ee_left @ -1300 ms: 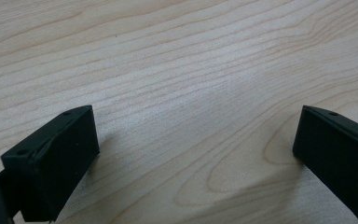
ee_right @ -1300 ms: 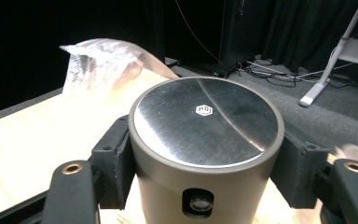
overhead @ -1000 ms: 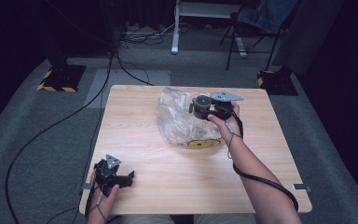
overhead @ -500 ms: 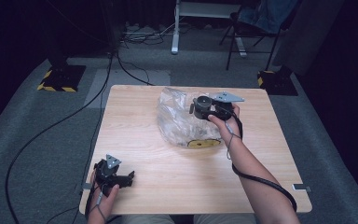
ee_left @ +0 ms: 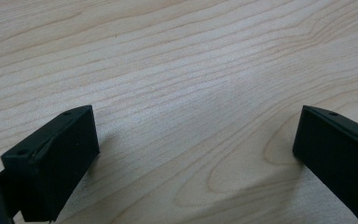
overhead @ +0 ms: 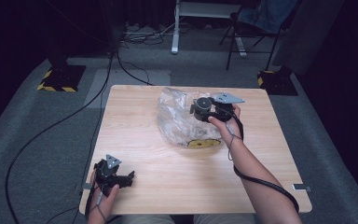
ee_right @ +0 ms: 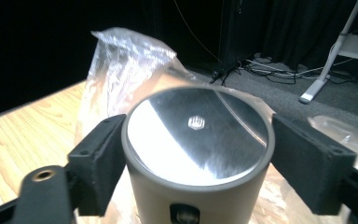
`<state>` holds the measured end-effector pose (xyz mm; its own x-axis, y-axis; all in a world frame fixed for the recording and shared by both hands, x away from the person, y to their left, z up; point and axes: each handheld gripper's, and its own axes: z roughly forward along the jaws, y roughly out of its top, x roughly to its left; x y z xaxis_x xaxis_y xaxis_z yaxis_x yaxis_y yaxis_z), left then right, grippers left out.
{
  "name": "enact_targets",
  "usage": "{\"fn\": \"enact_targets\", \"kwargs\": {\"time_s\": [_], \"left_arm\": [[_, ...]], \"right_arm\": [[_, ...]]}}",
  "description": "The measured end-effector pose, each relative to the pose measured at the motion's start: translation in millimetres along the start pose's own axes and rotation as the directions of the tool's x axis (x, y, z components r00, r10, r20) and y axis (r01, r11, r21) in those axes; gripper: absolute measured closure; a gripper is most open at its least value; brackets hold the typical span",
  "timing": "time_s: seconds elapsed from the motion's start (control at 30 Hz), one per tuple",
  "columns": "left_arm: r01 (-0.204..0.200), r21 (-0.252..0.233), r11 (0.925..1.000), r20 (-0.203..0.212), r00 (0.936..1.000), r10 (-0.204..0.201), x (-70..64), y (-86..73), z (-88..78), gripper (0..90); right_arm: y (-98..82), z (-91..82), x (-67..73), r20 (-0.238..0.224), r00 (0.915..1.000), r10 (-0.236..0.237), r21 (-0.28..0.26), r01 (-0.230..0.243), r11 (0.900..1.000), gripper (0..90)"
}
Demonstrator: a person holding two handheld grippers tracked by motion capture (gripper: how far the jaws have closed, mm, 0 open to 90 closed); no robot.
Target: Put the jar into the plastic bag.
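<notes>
A grey cylinder with a shiny flat top [ee_right: 196,126] stands between the jaws of my right gripper [ee_right: 198,163], both pads against its sides. These jaws have just been opening, and the cylinder stays between them. In the high view the right gripper [overhead: 207,111] holds the cylinder [overhead: 201,103] over a crumpled clear plastic bag [overhead: 177,119] at the table's middle back. A yellow disc [overhead: 203,143] lies at the bag's near edge. My left gripper [overhead: 129,178] rests at the table's front left corner, open, with bare wood between its jaws [ee_left: 196,154].
The light wooden table [overhead: 168,177] stands on grey carpet. Cables [overhead: 74,116] trail over the floor at the left. A white stand [overhead: 176,28] and a chair [overhead: 251,28] are behind the table. A small grey tag [overhead: 301,187] sits at the front right edge.
</notes>
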<state>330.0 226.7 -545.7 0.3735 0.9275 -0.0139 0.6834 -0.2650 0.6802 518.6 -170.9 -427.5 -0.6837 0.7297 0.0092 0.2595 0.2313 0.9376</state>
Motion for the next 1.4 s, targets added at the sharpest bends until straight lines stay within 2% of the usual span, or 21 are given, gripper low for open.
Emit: {"fn": "enact_targets", "kwargs": {"time_s": [0.17,0.7,1.13,1.4], "left_arm": [[0.001,-0.001,1.0,0.0,1.0,-0.001,-0.1,0.0,0.1,0.2],[0.0,0.0,1.0,0.0,1.0,0.0,0.0,0.0,0.0,0.1],[0.0,0.0,1.0,0.0,1.0,0.0,0.0,0.0,0.0,0.2],[0.001,-0.002,1.0,0.0,1.0,-0.001,0.0,0.0,0.1,0.1]], "right_arm": [[6.9,-7.8,0.7,-0.005,1.0,0.001,-0.013,-0.001,1.0,15.9],[31.3,-42.7,13.9,-0.035,0.9978,-0.057,-0.027,0.056,0.998,15.0],[37.5,-77.2,10.7,-0.031,0.9974,-0.066,-0.034,0.065,0.997,15.0],[32.8,-94.4,9.8,-0.029,0.9971,-0.07,-0.029,0.069,0.997,15.0]]}}
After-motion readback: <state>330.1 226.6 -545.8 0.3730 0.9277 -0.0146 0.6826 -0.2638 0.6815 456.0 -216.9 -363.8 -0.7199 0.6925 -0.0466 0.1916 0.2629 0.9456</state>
